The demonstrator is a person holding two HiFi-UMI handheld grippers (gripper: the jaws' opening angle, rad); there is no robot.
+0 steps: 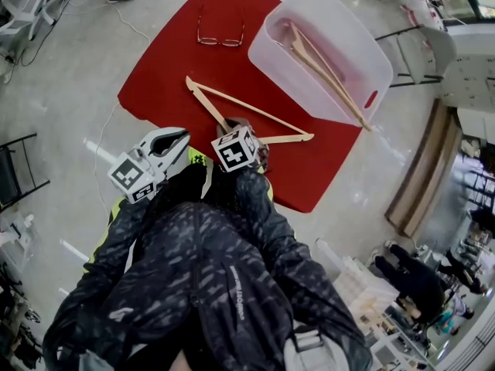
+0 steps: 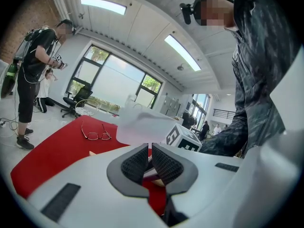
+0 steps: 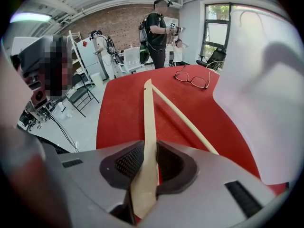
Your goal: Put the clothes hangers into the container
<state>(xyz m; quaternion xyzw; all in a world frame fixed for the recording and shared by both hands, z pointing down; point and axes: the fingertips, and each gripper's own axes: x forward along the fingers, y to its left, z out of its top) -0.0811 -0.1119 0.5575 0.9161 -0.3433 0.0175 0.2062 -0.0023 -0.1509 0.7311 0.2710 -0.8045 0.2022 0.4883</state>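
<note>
A wooden clothes hanger lies on the red table. My right gripper points steeply down at the hanger's near end, mostly hidden under its marker cube. In the right gripper view its pads are shut on one flat wooden arm of the hanger, at the right gripper. A translucent pink container at the table's far right holds another wooden hanger. My left gripper hovers beside the right one, near level. Seen from its own camera, the left gripper has its jaws together with nothing gripped.
Eyeglasses lie on the far side of the table, left of the container. The table's left edge drops to the floor, where cables run. A person stands beyond the table, and black chairs stand at the left.
</note>
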